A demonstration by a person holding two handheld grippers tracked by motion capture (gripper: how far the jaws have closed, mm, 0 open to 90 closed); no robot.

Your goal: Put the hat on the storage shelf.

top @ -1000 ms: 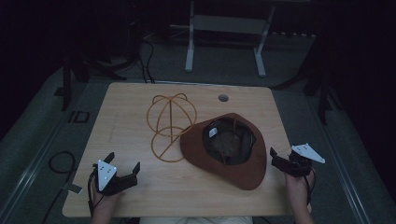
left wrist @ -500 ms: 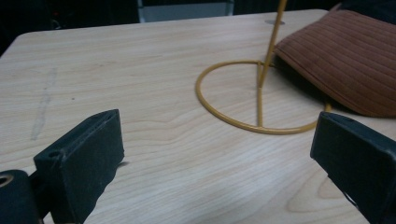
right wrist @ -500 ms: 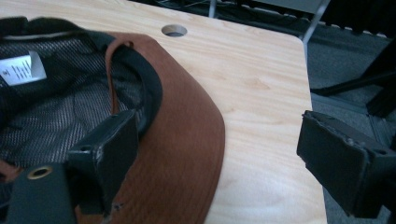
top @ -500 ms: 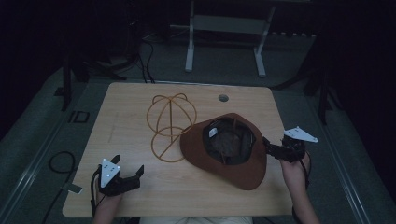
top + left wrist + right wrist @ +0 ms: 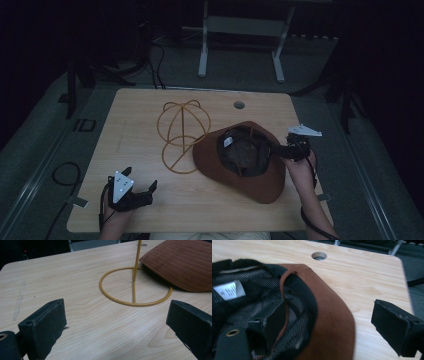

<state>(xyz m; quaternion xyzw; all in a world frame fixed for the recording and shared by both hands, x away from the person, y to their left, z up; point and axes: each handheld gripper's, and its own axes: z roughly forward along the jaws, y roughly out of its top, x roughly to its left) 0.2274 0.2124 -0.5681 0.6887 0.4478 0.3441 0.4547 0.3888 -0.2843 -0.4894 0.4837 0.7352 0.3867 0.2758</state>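
Right gripper (image 5: 284,150) jaws spread astride the hat (image 5: 245,172) brim; left gripper (image 5: 142,192) jaws spread, empty.

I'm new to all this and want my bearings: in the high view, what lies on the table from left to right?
Left tongs → yellow wire hat stand → brown hat, lying upside down → right tongs, at the hat's right side.

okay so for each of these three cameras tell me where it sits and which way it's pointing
High view: above the person's side, looking forward and down on the table; both hands with grippers enter below.
Left gripper view: on the left gripper, facing the wire hat stand; open jaws show.
Right gripper view: on the right gripper, straddling the brim.
All share the brown hat.
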